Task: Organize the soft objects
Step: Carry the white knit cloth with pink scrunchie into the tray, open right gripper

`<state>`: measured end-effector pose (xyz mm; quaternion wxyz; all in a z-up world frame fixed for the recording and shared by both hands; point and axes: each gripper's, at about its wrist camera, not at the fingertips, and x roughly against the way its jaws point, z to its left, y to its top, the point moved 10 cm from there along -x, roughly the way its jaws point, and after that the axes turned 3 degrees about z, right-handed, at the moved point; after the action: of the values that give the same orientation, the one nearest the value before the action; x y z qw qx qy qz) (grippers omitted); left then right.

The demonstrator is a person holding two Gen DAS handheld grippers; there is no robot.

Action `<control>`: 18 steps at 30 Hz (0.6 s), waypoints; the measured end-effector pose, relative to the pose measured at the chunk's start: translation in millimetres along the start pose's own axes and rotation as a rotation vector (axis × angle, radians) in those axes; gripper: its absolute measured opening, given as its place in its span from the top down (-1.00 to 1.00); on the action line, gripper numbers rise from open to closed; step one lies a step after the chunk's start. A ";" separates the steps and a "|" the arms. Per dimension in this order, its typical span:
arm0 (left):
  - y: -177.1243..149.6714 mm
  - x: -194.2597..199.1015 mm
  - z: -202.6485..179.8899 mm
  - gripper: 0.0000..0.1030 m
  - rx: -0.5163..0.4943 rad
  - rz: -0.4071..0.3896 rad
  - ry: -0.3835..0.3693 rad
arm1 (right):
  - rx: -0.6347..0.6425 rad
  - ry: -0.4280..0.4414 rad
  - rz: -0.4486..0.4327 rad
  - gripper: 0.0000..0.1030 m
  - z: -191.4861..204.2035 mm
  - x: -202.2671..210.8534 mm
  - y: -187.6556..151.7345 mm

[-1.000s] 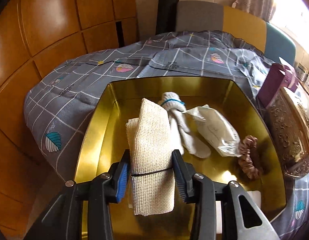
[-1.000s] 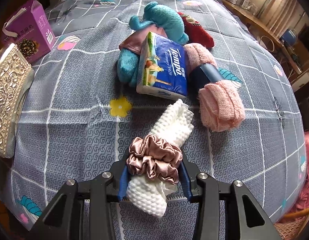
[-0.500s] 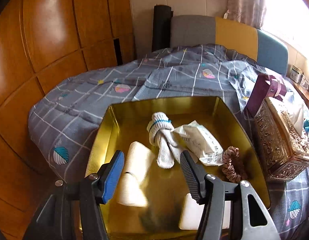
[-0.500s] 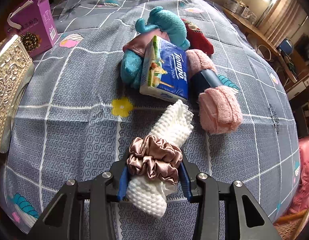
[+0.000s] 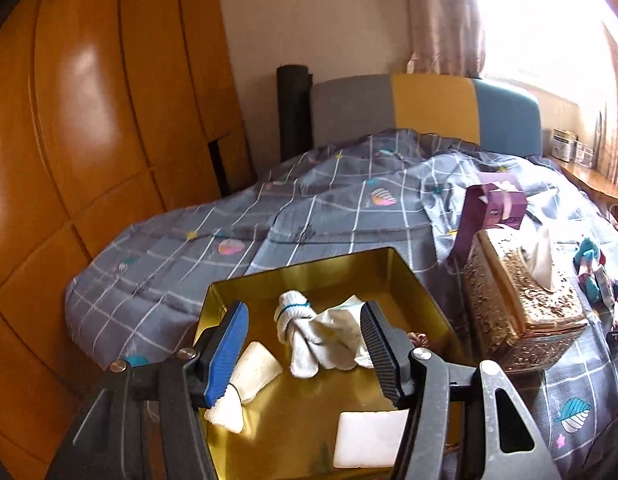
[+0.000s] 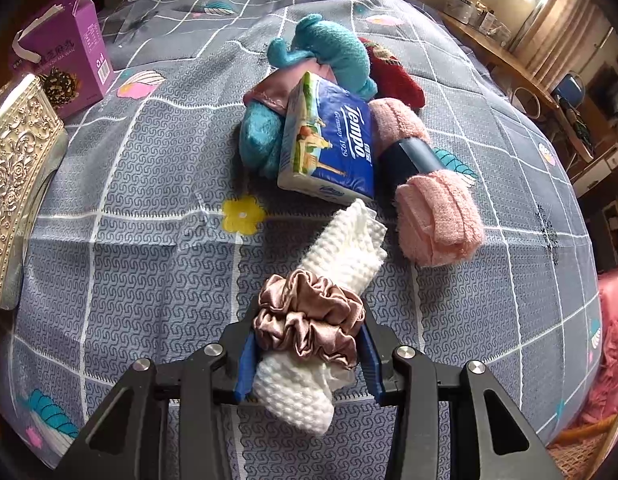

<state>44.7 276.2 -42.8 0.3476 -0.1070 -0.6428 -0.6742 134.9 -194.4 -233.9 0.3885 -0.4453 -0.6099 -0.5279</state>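
Observation:
My left gripper (image 5: 305, 348) is open and empty, raised above a gold tin (image 5: 309, 270) on the bed. In the tin lie a cream mesh cloth roll (image 5: 249, 376), a knotted white sock (image 5: 299, 336), a white packet (image 5: 345, 320) and a white pad (image 5: 369, 438). My right gripper (image 6: 309, 364) is shut on a rolled white waffle cloth (image 6: 341, 256) ringed by a brown satin scrunchie (image 6: 309, 320), held just above the quilt. Beyond it lie a Tempo tissue pack (image 6: 329, 148), a pink towel roll (image 6: 433, 208), teal plush (image 6: 329, 52) and a red item (image 6: 393, 76).
An ornate gold tissue box (image 5: 521, 296) stands right of the tin, also in the right wrist view (image 6: 13, 184). A purple carton (image 6: 65, 64) stands behind it. Wooden wardrobe panels (image 5: 89, 140) rise on the left. A shelf with jars (image 6: 509, 48) runs along the far right.
My left gripper opened and let the cream mesh roll drop into the tin, then rose and pulled back. My right gripper kept its hold on the white cloth and lifted slightly.

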 end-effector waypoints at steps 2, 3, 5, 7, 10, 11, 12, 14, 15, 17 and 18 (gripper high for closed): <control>2.9 4.7 -6.0 -0.15 -0.017 -0.015 -0.007 | -0.001 0.000 0.000 0.14 -0.4 0.0 0.1; 3.5 6.3 -8.8 -0.15 -0.024 -0.019 -0.008 | -0.001 0.001 0.000 0.14 -0.5 0.1 0.2; 4.3 7.7 -14.1 -0.15 -0.033 -0.020 -0.018 | -0.001 0.001 -0.001 0.14 -0.9 0.5 0.7; 4.2 8.6 -18.2 -0.15 -0.039 -0.019 -0.027 | 0.000 0.000 -0.001 0.15 -0.8 0.5 0.5; 3.2 8.3 -22.5 -0.15 -0.046 -0.015 -0.038 | -0.004 0.004 -0.002 0.19 -1.2 0.5 0.7; 2.8 7.8 -24.5 -0.15 -0.048 -0.013 -0.042 | -0.006 0.013 -0.002 0.21 -1.1 0.9 1.1; 2.2 7.4 -26.1 -0.15 -0.053 -0.013 -0.045 | -0.006 0.019 -0.001 0.26 -0.8 1.8 1.1; 2.2 7.0 -28.8 -0.15 -0.064 -0.015 -0.049 | -0.008 0.030 0.007 0.30 -1.3 4.5 1.1; 1.9 6.7 -29.4 -0.15 -0.064 -0.016 -0.052 | -0.020 0.042 0.014 0.31 -2.3 6.3 1.0; 1.7 5.3 -30.2 -0.15 -0.064 -0.014 -0.057 | -0.037 0.075 0.012 0.31 -2.7 14.8 3.9; 1.6 4.8 -30.2 -0.15 -0.063 -0.014 -0.059 | -0.039 0.079 -0.001 0.31 -3.7 22.3 8.1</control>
<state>51.3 246.3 -43.3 0.3200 -0.1333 -0.6320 -0.6931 135.9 -194.7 -209.9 0.4034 -0.4312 -0.5840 -0.5571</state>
